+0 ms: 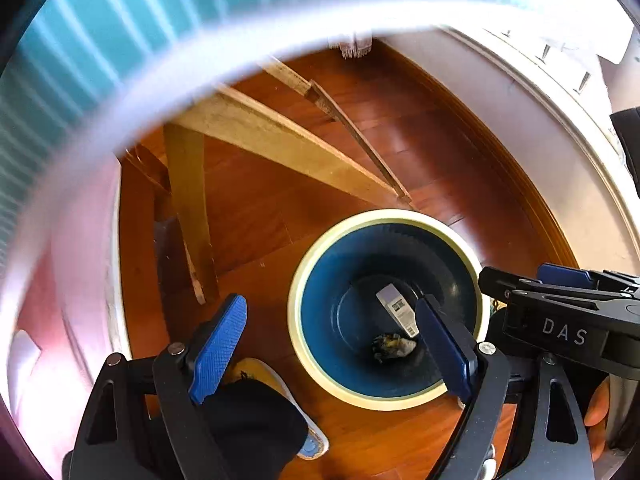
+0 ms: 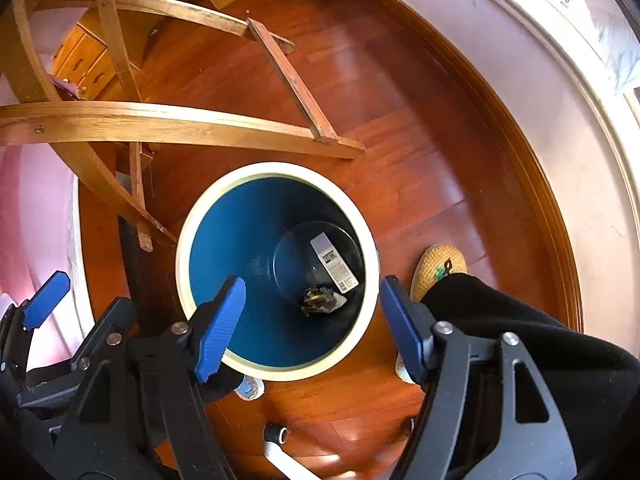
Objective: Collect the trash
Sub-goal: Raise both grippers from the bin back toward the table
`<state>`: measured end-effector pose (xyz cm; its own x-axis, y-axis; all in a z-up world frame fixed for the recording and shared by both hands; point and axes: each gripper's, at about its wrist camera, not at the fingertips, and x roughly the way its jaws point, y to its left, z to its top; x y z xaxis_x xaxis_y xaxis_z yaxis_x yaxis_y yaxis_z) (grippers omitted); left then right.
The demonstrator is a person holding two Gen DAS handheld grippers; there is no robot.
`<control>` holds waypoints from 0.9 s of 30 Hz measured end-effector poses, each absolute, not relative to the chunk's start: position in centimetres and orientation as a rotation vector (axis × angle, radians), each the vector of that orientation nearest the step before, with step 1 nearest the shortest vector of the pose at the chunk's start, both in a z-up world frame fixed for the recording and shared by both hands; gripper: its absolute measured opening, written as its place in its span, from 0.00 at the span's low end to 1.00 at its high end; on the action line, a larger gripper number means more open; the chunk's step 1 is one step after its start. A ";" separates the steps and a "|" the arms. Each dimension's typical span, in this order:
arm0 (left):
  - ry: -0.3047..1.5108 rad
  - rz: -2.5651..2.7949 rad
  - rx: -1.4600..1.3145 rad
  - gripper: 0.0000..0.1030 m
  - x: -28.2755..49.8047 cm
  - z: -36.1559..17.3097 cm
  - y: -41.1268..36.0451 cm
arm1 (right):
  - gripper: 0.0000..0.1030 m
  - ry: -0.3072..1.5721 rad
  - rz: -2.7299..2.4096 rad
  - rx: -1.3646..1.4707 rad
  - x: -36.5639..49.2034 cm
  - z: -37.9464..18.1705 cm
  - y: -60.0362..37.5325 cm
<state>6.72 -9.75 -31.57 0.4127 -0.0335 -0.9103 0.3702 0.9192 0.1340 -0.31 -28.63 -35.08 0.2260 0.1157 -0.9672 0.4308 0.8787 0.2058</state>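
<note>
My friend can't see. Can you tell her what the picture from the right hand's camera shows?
Looking straight down, a round blue trash bin with a cream rim stands on a wooden floor, holding a small white box and a crumpled wrapper. The right gripper hangs open and empty above it, beside a yellow slipper and wooden chair legs.
</note>
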 end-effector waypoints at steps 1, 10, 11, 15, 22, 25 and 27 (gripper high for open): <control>1.110 -0.262 0.346 0.85 6.4 -31.1 -9.9 | 0.66 1.323 -0.222 0.479 -0.5 -34.6 -28.6; 1.059 -0.321 0.365 0.85 2.5 -25.9 -9.6 | 0.66 1.230 -0.138 0.449 -2.3 -30.0 -27.1; 1.056 -0.327 0.366 0.85 2.1 -25.2 -9.4 | 0.66 1.217 -0.125 0.463 -2.6 -29.2 -27.0; 1.002 -0.331 0.350 0.85 0.3 -21.1 -8.3 | 0.66 1.171 -0.107 0.471 -3.9 -25.7 -26.5; 0.862 -0.297 0.278 0.85 -3.1 -12.5 -5.0 | 0.66 1.029 -0.057 0.403 -5.9 -16.3 -25.0; 0.811 -0.283 0.254 0.85 -4.1 -8.9 -3.2 | 0.66 0.963 -0.024 0.368 -6.7 -11.6 -24.1; 0.779 -0.268 0.231 0.85 -4.2 -6.3 -2.0 | 0.66 0.920 0.000 0.342 -7.0 -8.6 -23.3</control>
